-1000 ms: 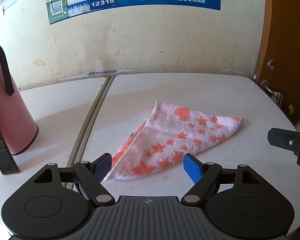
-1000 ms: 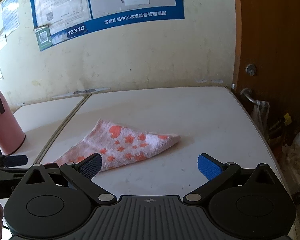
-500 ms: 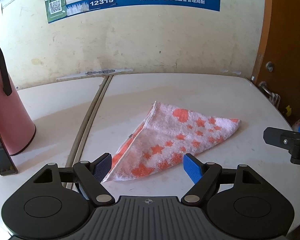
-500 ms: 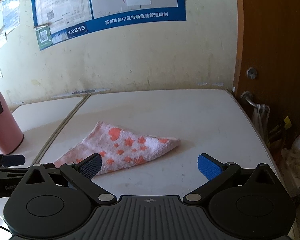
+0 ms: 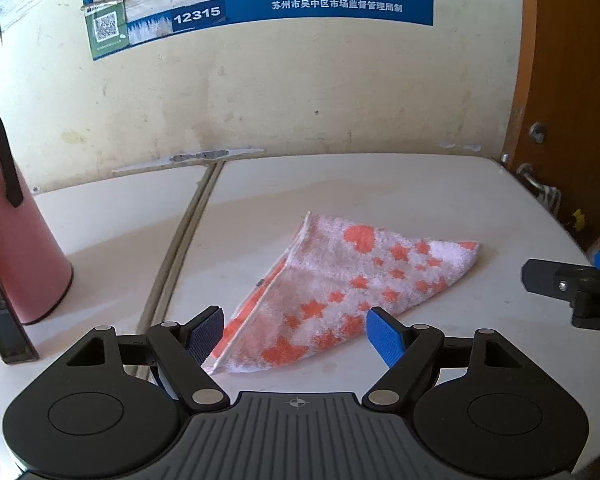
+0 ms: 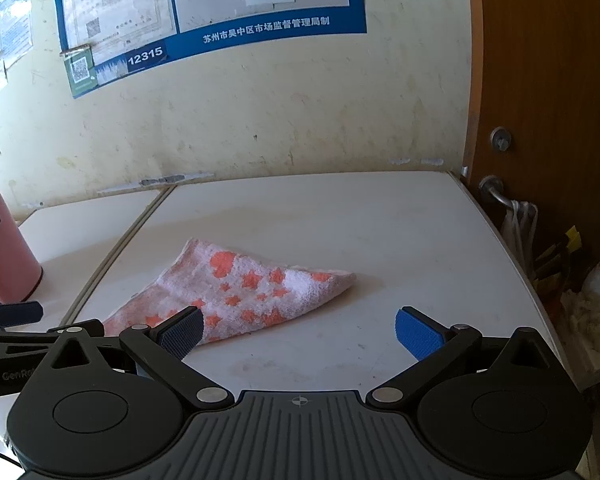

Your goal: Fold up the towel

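Note:
A white towel with orange stars (image 5: 340, 284) lies folded into a triangle on the white table (image 5: 380, 192); it also shows in the right wrist view (image 6: 236, 288). My left gripper (image 5: 296, 334) is open and empty, just in front of the towel's near corner. My right gripper (image 6: 298, 330) is open and empty, in front of the towel's right part. Its left finger shows at the right edge of the left wrist view (image 5: 572, 284). The left gripper's tip shows at the left of the right wrist view (image 6: 12, 314).
A pink jug (image 5: 16, 240) with a black handle stands at the left, with a dark flat object (image 5: 0, 320) leaning beside it. A seam (image 5: 180, 248) splits the tabletop. A brown door with a handle (image 6: 496, 194) is at the right. The wall with posters is behind.
Both grippers have drawn back and up a little from the towel. The towel has not moved. Both grippers stay open.

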